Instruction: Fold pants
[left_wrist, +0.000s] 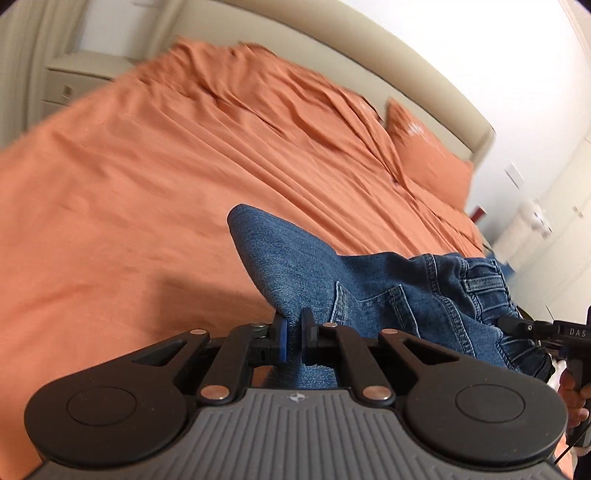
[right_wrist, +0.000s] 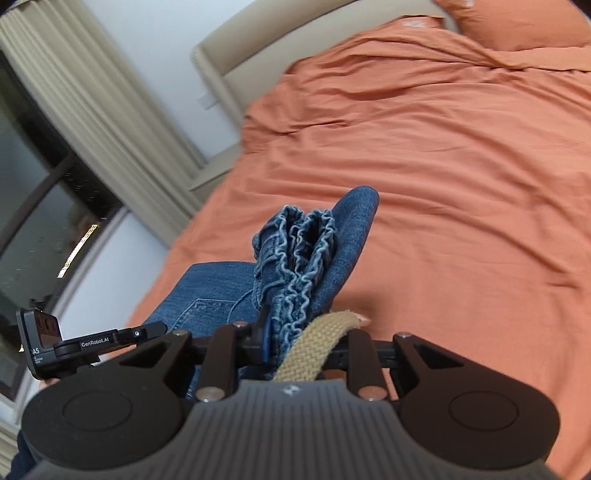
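Left gripper (left_wrist: 293, 338) is clamped on a fold of the jeans (left_wrist: 369, 295), its blue pads (left_wrist: 282, 339) pinching the denim close to a back pocket. My right gripper (right_wrist: 295, 343) is closed on the gathered elastic waistband (right_wrist: 295, 254), and a tan woven belt (right_wrist: 317, 347) runs back through its jaws too. Between the two I have the jeans bunched and lifted above the bed (left_wrist: 147, 184), which is covered in an orange sheet. An orange pillow (left_wrist: 424, 158) lies at the headboard (left_wrist: 406, 74) end. From the right wrist view I can see a beige curtain (right_wrist: 92, 99) beside a dark window (right_wrist: 33, 206).
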